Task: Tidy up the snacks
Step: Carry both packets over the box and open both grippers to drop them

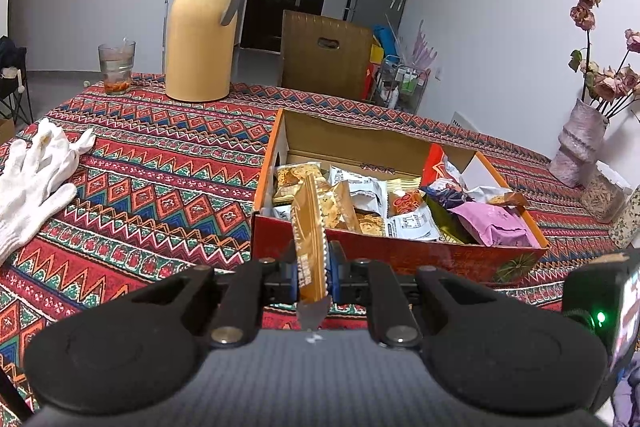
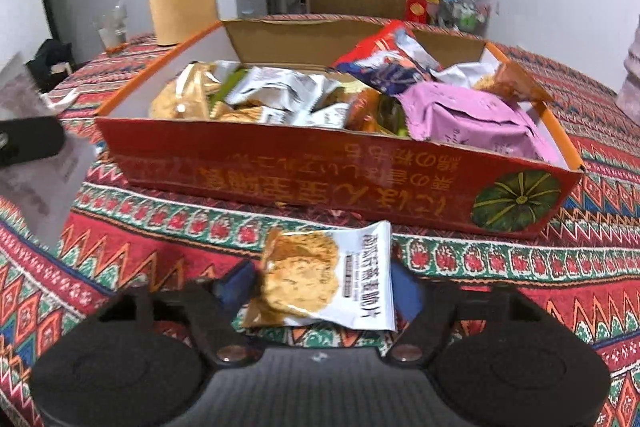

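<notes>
The left gripper (image 1: 314,273), at lower centre, is clenched on a tan packet (image 1: 310,239) before the box (image 1: 360,251). The right gripper (image 2: 326,291) stands released around a cracker packet (image 2: 320,279) lying on the cloth (image 2: 120,247), lower centre.

Snack box (image 1: 400,251) blocks the desk (image 1: 160,163) centre-right, heaped with packets (little bare floor inside, open from above). Open cloth left of it, up to the white gloves (image 1: 36,171) at the left edge. Thermos (image 1: 202,27) and glass (image 1: 116,67) stand tall at the far side. Vase (image 1: 578,143) guards the right edge. A narrow strip before the box's near wall carries a cracker packet (image 2: 320,283).
</notes>
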Action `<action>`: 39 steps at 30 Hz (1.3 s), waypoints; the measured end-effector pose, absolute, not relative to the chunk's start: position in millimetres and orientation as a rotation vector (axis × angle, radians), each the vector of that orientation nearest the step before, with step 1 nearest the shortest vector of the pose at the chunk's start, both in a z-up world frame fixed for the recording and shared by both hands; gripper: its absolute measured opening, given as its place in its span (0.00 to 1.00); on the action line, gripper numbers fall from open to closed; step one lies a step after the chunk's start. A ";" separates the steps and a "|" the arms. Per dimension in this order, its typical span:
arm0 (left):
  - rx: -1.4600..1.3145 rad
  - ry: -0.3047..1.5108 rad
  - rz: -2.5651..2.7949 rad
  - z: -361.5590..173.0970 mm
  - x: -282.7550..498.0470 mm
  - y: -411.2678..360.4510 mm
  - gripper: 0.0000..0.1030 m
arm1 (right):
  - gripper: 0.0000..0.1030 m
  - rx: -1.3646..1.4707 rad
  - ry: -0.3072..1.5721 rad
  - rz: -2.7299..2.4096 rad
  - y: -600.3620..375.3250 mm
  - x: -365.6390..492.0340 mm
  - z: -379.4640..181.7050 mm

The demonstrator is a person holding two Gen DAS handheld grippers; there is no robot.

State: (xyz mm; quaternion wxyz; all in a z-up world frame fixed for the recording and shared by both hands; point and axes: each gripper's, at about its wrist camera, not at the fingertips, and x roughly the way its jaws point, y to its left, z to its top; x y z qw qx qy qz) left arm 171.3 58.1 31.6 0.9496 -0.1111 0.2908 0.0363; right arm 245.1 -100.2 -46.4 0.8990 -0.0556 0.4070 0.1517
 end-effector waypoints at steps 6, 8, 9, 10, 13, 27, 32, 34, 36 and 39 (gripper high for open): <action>-0.223 0.584 0.068 35.1 171.6 55.2 0.14 | 0.39 -0.104 0.824 0.352 -102.3 235.1 -41.5; -0.221 0.579 0.066 38.1 172.8 53.7 0.14 | 0.39 -0.090 0.810 0.368 -104.7 231.7 -37.1; -0.220 0.576 0.064 39.6 173.2 53.0 0.14 | 0.39 -0.083 0.798 0.370 -106.4 230.3 -33.5; -0.219 0.571 0.061 41.5 174.2 52.2 0.14 | 0.39 -0.072 0.783 0.375 -109.2 228.5 -28.9; -0.211 0.556 0.054 48.6 179.4 49.2 0.14 | 0.39 -0.048 0.724 0.392 -116.5 224.7 -9.9; -0.208 0.496 0.049 73.4 264.2 32.3 0.14 | 0.40 0.050 0.507 0.269 -157.6 323.1 46.3; -0.207 0.534 0.059 59.2 286.3 32.4 0.21 | 0.64 0.074 0.559 0.262 -163.6 349.1 30.6; -0.198 0.540 0.078 53.9 287.1 34.0 0.45 | 0.86 0.073 0.553 0.248 -166.4 346.9 27.3; -0.185 0.524 0.120 51.4 282.4 36.0 0.76 | 0.95 0.071 0.543 0.234 -168.0 342.3 25.3; -0.155 0.471 0.157 52.4 267.2 37.0 1.00 | 0.99 0.083 0.549 0.235 -173.2 328.5 24.2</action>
